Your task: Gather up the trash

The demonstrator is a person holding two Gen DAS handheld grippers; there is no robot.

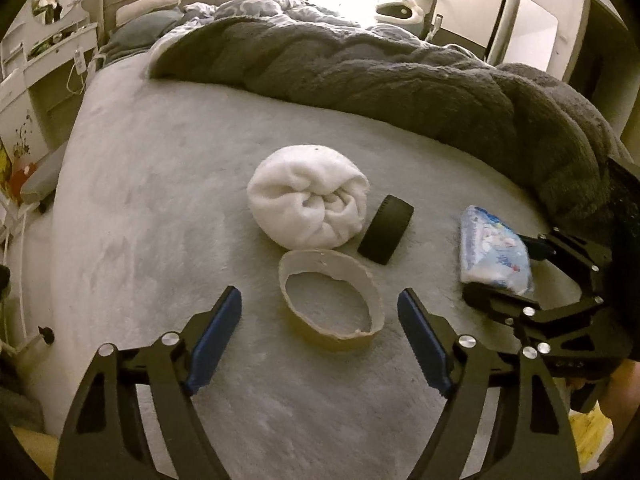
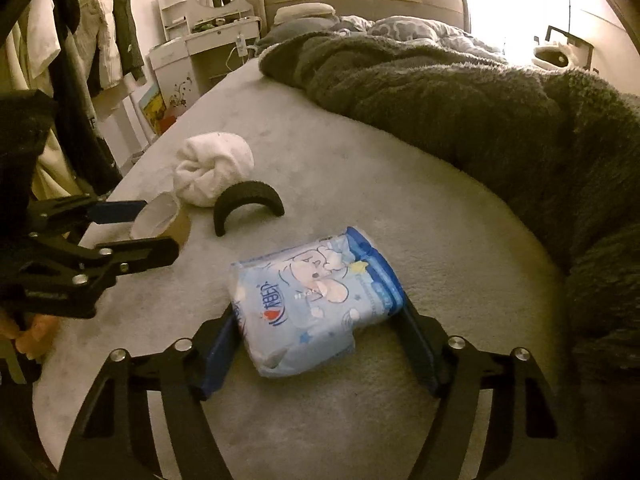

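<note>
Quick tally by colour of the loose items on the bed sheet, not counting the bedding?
White: 1, rolled towel
Black: 1, curved foam piece
Tan: 1, empty tape ring
Blue: 1, tissue pack
Total: 4

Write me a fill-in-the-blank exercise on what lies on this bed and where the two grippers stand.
1. The right gripper has the blue ____ between its jaws.
2. The tape ring lies ahead of the ____ gripper, its jaws apart and not touching it.
3. The rolled white towel lies beside a curved ____ piece.
4. A ____ fleece blanket is bunched along the bed's far side.

Missing words: tissue pack; left; black; grey
</note>
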